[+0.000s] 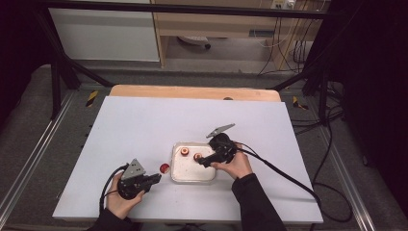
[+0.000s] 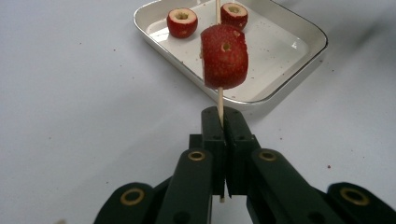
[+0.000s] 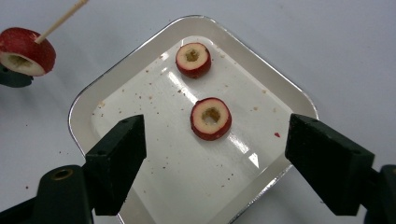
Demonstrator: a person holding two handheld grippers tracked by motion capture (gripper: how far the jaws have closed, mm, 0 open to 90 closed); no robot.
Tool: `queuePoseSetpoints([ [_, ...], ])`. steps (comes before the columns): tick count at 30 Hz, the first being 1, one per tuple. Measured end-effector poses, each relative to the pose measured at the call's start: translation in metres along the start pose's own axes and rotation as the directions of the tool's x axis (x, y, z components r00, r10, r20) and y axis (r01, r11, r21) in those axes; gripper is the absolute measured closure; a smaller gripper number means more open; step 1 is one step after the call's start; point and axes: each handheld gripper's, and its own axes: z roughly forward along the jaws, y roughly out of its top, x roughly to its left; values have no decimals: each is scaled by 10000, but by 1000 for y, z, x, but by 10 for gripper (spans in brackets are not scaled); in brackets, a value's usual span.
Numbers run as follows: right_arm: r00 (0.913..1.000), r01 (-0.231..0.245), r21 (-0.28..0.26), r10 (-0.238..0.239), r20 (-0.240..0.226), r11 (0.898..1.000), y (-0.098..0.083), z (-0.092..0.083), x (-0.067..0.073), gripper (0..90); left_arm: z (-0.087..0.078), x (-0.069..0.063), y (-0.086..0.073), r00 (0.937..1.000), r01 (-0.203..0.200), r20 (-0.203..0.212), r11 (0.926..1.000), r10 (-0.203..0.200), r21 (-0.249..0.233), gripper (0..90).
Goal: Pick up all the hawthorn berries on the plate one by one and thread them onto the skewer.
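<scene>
While the left hand-held gripper (image 2: pixel 223 122) pinches a thin wooden skewer (image 2: pixel 220 100) carrying one cored red fruit piece (image 2: pixel 224 57) just beside the white tray (image 3: pixel 88 105) on the counter (image 1: pixel 144 125), the right hand-held gripper (image 3: pixel 215 140) hovers, jaws spread and empty, over two cored pieces (image 3: pixel 211 118) in the tray

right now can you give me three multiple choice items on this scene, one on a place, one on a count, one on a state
1. Where is the skewered fruit piece?
A. in the tray
B. held above the table beside the tray
C. on the floor

2. How many fruit rings lie in the tray?
A. one
B. two
C. four

3. How stands the right gripper?
A. open over the tray
B. shut on a ring
C. shut on the skewer

Key: 1 B, it sits on the skewer in the left gripper; 2 B, near ring and far ring; 3 A, jaws wide apart, nothing between the pads.
</scene>
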Motion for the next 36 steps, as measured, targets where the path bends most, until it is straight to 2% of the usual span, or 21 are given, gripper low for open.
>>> queuePoseSetpoints([
  [6,9998,184,1287,-189,28,9915,20,16,1,288,-1,2,-1,10000,55,-8,10000,-55,53,884],
  [8,9999,-119,1558,101,125,9877,25,22,0,313,-1,3,-1,10000,87,-19,9999,-87,49,884],
  [9,9998,-109,1715,79,183,9851,28,25,0,329,-1,3,-1,10000,91,-17,9999,-91,61,884],
  [12,9991,-425,1913,411,112,9806,32,32,-1,376,-1,4,-1,9999,128,-23,9999,-128,61,884],
  [17,9987,-487,2337,509,-32,9711,33,42,-3,457,0,4,-1,10000,97,-11,9999,-97,109,884],
  [28,9961,-767,2586,852,-219,9629,32,52,-7,598,2,3,-1,10000,50,-32,9998,-50,191,884],
  [29,9947,-916,2525,1001,-213,9633,32,52,-6,600,2,3,-1,10000,50,-28,9998,-50,190,884],
  [31,9954,-867,2589,945,-176,9620,31,52,-6,602,2,3,-1,10000,43,-35,9998,-43,189,884],
  [32,9942,-998,2521,1064,-127,9625,32,52,-5,604,2,3,-1,10000,37,-40,9998,-37,181,884],
  [33,9954,-898,2517,949,-85,9636,32,51,-6,605,2,2,-1,10000,36,-45,9999,-36,169,884],
  [35,9945,-971,2262,1033,-153,9692,32,47,-6,606,0,2,-1,10000,46,-47,10000,-45,81,884],
  [36,9926,-1130,2129,1200,-202,9705,32,43,-5,607,0,2,0,10000,68,-66,10000,-68,26,884],
])
